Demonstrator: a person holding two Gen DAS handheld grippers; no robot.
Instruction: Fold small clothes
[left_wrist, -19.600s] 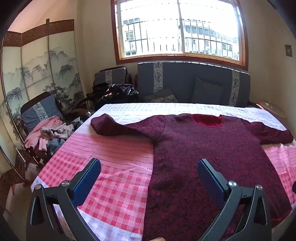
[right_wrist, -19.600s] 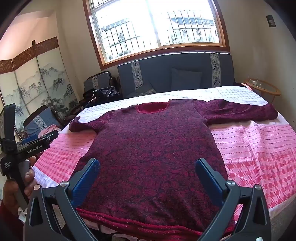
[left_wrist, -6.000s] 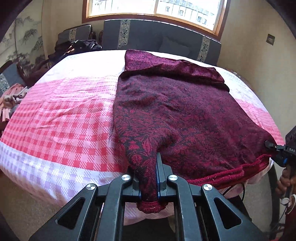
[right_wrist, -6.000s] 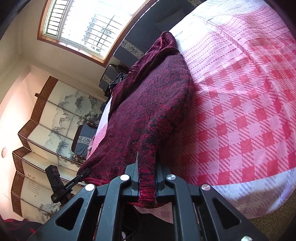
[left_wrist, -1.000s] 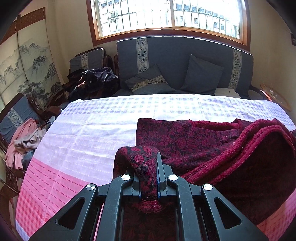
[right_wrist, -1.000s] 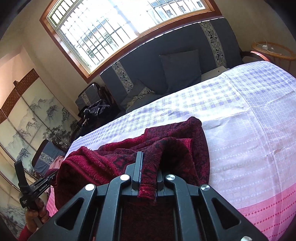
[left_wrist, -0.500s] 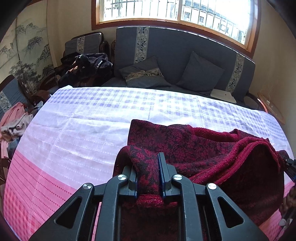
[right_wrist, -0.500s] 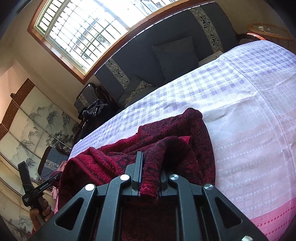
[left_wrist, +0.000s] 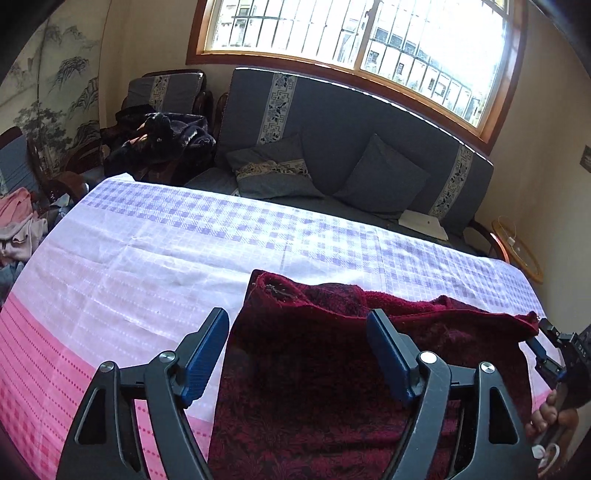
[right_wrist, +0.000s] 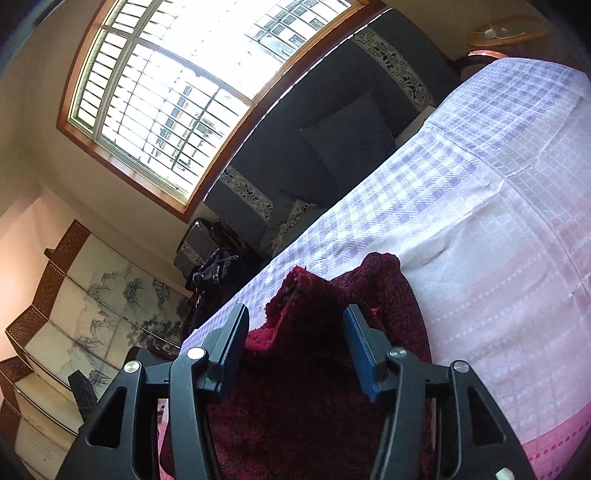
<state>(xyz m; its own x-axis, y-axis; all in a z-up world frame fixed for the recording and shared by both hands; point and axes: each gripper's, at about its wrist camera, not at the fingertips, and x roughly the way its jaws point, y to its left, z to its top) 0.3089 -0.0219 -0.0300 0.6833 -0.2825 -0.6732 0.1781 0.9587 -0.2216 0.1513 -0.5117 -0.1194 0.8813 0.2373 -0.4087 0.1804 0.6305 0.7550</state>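
- Left gripper (left_wrist: 297, 356): fingers stood wide apart, gripping nothing; the sweater (left_wrist: 332, 387) lay between and ahead of them.
- Right gripper (right_wrist: 295, 354): fingers likewise spread wide and empty, with the sweater's raised fold between them.
- Sweater lay doubled over on the tablecloth (left_wrist: 147, 258), top edge uneven.
- Judged progress: one lengthwise fold appeared done; smoothing and a further fold likely remained.
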